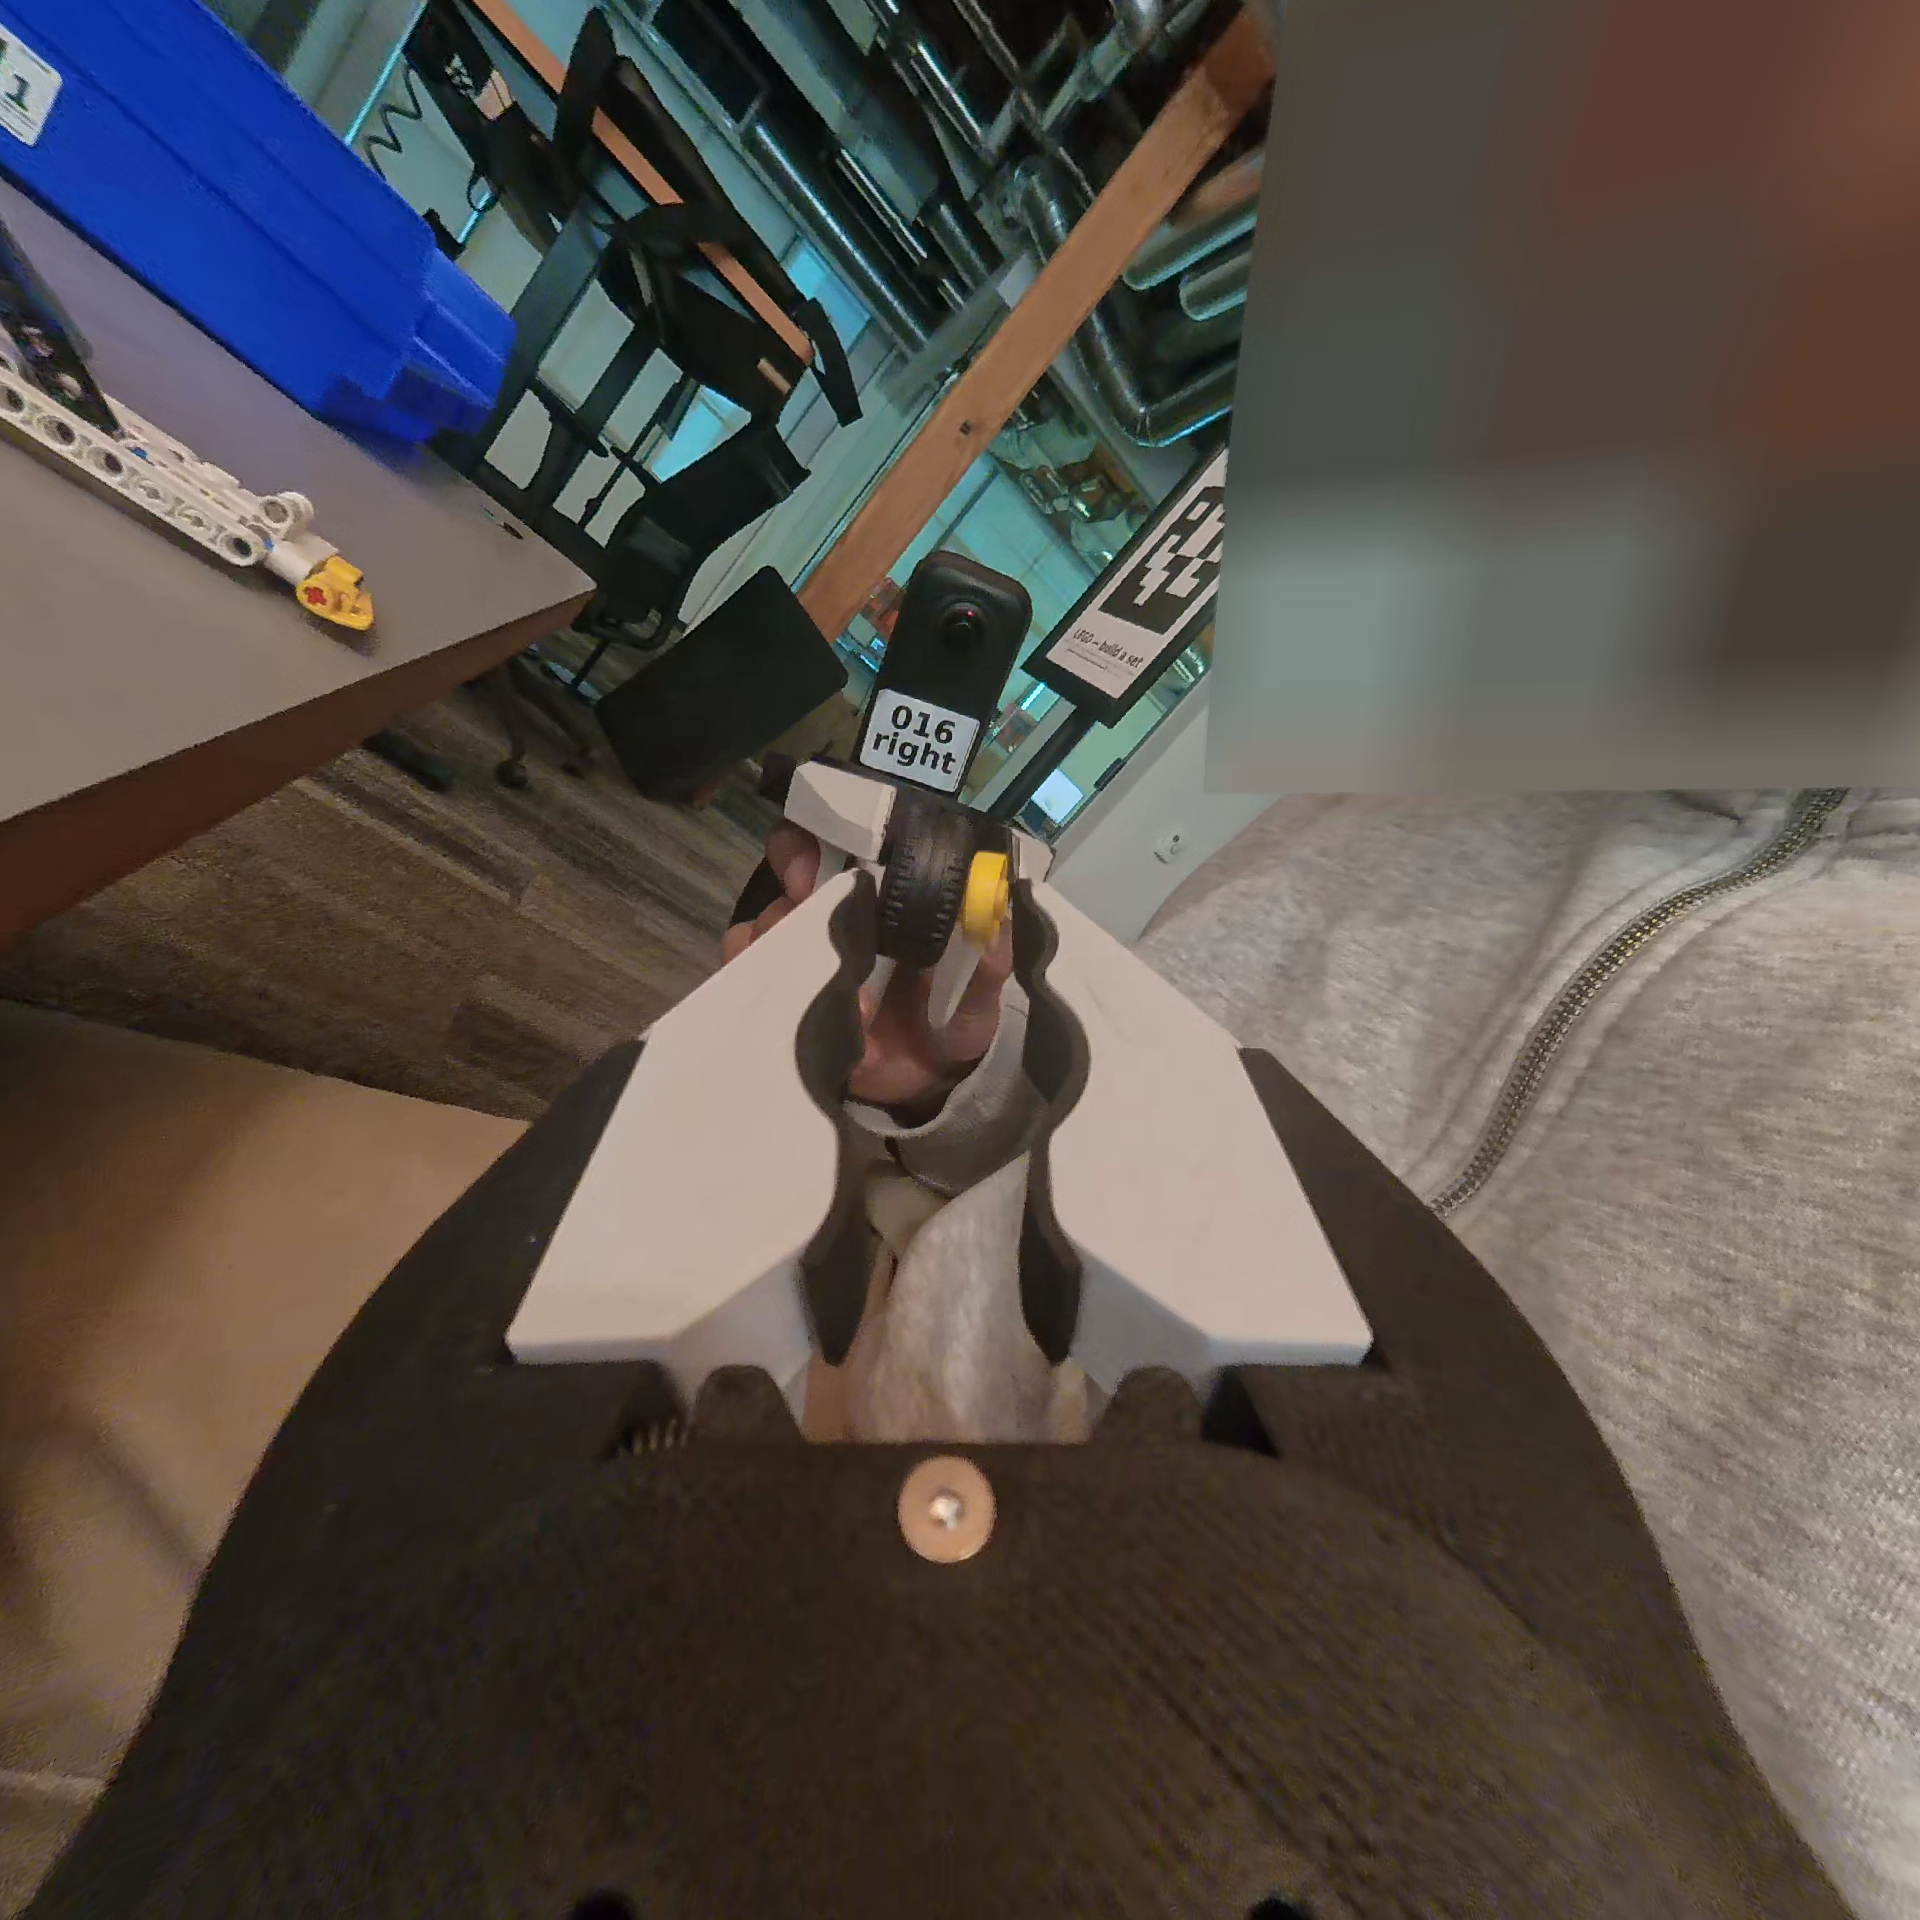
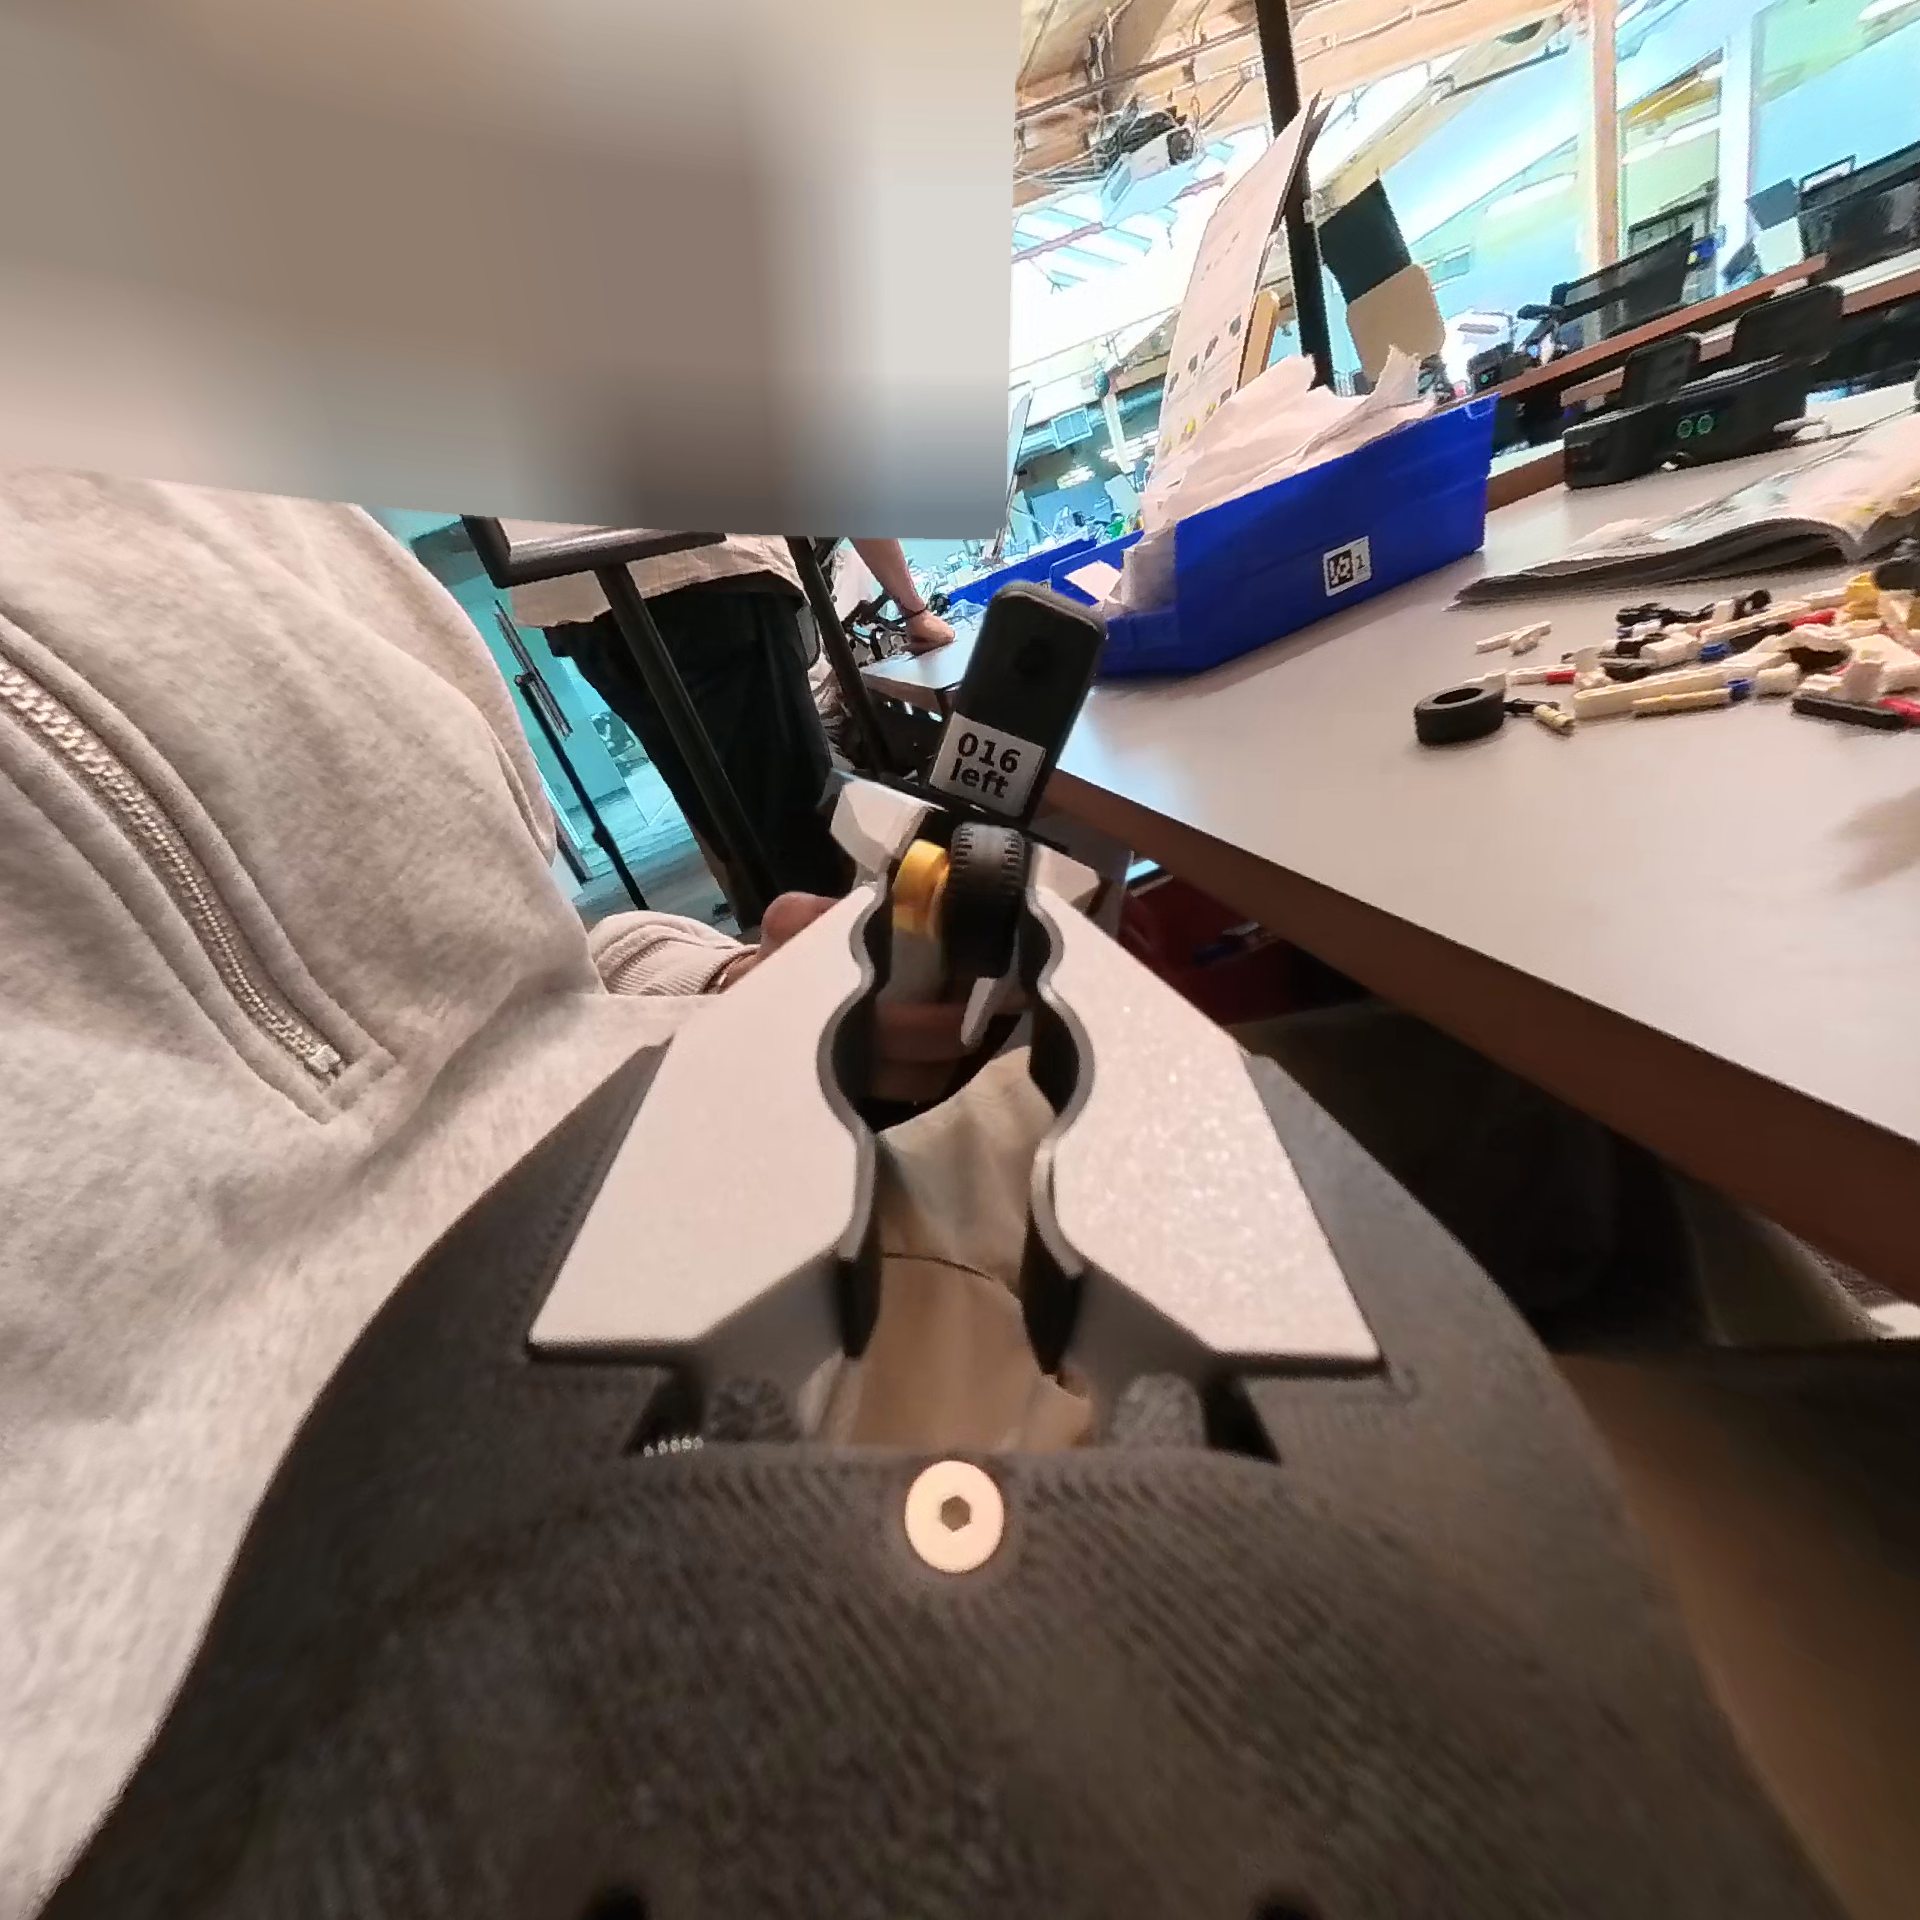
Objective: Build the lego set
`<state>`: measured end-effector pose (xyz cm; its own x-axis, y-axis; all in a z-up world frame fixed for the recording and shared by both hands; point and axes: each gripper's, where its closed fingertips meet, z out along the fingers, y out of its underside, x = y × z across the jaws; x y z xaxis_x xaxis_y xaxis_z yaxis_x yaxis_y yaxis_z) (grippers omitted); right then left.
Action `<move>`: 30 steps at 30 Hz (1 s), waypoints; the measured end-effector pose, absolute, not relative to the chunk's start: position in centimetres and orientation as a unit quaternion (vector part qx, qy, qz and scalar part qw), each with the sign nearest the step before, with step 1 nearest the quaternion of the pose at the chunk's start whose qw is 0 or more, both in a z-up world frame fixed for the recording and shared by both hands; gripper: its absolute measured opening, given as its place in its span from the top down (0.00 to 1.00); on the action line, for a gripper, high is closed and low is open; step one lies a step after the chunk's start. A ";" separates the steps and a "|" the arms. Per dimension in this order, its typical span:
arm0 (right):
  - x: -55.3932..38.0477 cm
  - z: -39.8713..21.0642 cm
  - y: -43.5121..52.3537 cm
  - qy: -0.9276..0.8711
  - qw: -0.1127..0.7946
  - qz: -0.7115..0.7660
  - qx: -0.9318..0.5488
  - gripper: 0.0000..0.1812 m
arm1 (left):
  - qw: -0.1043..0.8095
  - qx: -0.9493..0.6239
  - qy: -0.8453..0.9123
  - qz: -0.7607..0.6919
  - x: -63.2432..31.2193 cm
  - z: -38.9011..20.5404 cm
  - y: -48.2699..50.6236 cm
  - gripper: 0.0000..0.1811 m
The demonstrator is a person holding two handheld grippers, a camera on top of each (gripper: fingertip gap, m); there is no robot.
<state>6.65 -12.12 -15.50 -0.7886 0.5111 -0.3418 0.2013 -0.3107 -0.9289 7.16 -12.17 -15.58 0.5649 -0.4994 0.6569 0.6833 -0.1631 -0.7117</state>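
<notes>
Centre of frame, left wrist view: left gripper (image 1: 940,909) nearly closed, tips flanking a small wheel, black tyre (image 1: 914,883) with yellow hub (image 1: 985,896) against its right face. Clamped on the wheel, as far as shows. Opposite, right gripper (image 1: 902,896) pinching the same wheel from the far side, one white finger upper left of the tyre, the other below it. Cannot tell exactly which piece each pad bears on. Held in the air off the table (image 1: 208,675), close to a grey zip top (image 1: 1558,1143). At left on the table, a white beam assembly (image 1: 156,478) with a yellow end piece (image 1: 335,594), well apart from the wheel. Blue bin (image 1: 260,229) at upper left.

Centre of frame, right wrist view: right gripper (image 2: 951,920) likewise almost shut, hub (image 2: 920,883) on the left and tyre (image 2: 989,883) on the right between its tips. Left gripper (image 2: 925,914) facing in from beyond. At right on the table, loose parts (image 2: 1662,665), a spare tyre (image 2: 1460,715), an open booklet (image 2: 1714,520).

Step in hand, by judgement: seating hub into tyre.
- Line up hub and tyre on one axis before pressing; tilted entry likely to jam or pop out.
- Press straight along the axis, steadily, not in jerks.
- Hold the tyre by its tread, lightly; hard squeeze likely to deform rubber and close the bore.
- Mind the drop: no table beneath, small round part apt to roll away.
- Check the hub sits flush all round before letting go.
</notes>
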 end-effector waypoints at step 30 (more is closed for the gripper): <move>6.3 -16.6 -12.7 -0.591 0.073 0.729 -0.338 0.87 | 0.656 -0.596 -0.082 -0.456 6.6 -15.2 -12.1 0.82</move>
